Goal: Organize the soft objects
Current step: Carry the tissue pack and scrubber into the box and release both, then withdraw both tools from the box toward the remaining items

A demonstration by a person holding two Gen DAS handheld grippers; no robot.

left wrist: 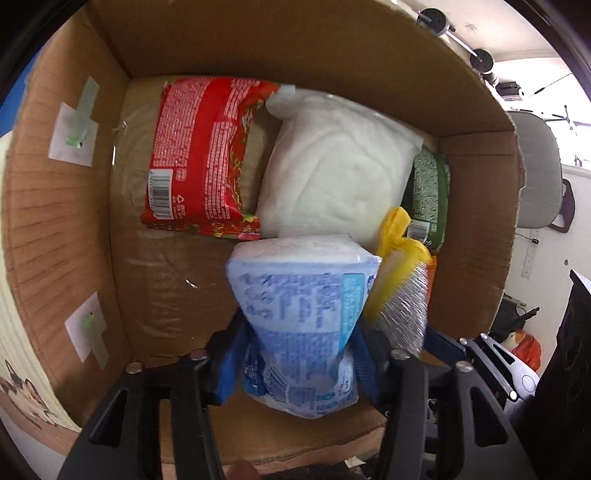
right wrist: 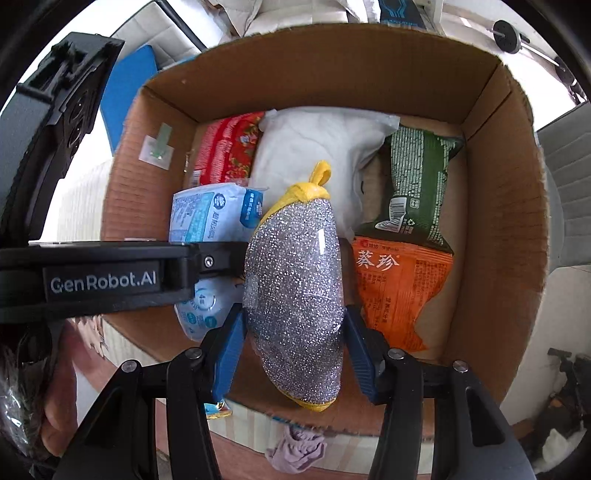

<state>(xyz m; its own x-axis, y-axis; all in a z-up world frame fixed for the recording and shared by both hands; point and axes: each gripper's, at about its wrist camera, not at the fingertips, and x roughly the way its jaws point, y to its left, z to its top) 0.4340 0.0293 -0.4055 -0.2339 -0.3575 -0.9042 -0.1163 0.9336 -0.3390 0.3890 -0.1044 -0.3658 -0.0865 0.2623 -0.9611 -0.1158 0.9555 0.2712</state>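
The left gripper [left wrist: 295, 354] has its jaws pinched on a blue tissue pack [left wrist: 299, 317], which stands lengthwise along the fingers, its far end over the open cardboard box [left wrist: 66, 206]. The right gripper [right wrist: 295, 354] has its jaws pinched on the waist of a silver glitter pouch [right wrist: 295, 295], whose long axis also runs away from the fingers, its yellow loop [right wrist: 320, 176] pointing at the box's far wall. In the left wrist view the pouch [left wrist: 402, 295] hangs just to the right of the tissue pack, touching or nearly so; I cannot tell which

Both held things are above the near half of the box. The bare floor of the box lies on the near left, below and to the left of the tissue pack, so the left hand is nearer that gap. The far half is filled: a red packet [left wrist: 199, 155] at the far left, a white padded bag [left wrist: 336, 166] in the middle, a green packet [right wrist: 417, 184] at the far right, and an orange packet [right wrist: 399, 288] on the near right beneath the pouch's right side. Judging by this, the pouch has little free floor under it and would probably rest on the other soft things

Outside the box: a purple cloth [right wrist: 295, 448] near its front edge, a grey chair [left wrist: 543, 166] to the right, and dumbbells [left wrist: 436, 18] beyond the far wall
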